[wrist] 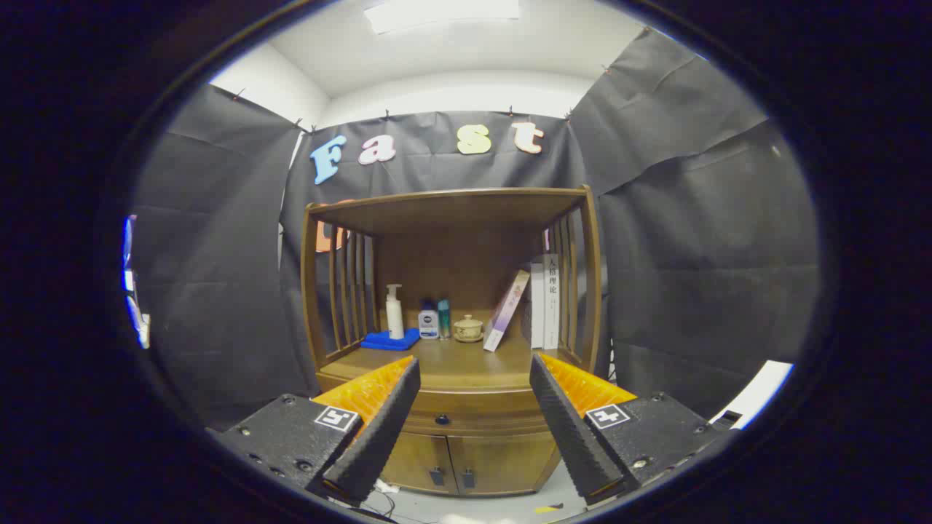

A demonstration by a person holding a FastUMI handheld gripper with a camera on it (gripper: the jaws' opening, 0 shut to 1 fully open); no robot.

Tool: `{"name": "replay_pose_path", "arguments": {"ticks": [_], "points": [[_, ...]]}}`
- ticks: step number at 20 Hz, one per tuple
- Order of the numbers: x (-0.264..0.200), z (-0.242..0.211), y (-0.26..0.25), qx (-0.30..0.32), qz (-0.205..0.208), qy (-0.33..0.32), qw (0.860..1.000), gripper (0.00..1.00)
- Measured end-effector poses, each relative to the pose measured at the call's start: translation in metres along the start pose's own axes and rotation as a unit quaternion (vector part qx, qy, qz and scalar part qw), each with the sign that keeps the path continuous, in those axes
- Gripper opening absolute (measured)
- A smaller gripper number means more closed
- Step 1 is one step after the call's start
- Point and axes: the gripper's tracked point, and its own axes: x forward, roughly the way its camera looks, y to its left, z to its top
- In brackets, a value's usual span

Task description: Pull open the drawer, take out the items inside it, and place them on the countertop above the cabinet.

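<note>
A brown wooden cabinet [451, 306] stands ahead of me against the booth wall. Its drawer [466, 421] is closed, with a small dark knob [442, 419] showing between my fingers. The countertop [466, 364] above the drawer carries several items. My gripper [475, 375] is open, fingers spread wide, some distance in front of the drawer and touching nothing. Nothing sits between the fingers.
On the countertop stand a white pump bottle [394, 311] on a blue cloth [391, 340], two small bottles [435, 320], a lidded ceramic pot [468, 328] and leaning books [535, 302]. Two lower doors [466, 462] sit under the drawer. Slatted side rails flank the countertop.
</note>
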Motion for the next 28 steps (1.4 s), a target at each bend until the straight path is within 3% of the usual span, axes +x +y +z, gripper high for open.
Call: {"name": "replay_pose_path", "arguments": {"ticks": [17,28], "points": [[0.048,-0.053,0.029,0.003,0.028,0.018,0.999,0.99],[0.123,-0.164,0.024,-0.009,0.026,0.059,0.998,0.99]]}}
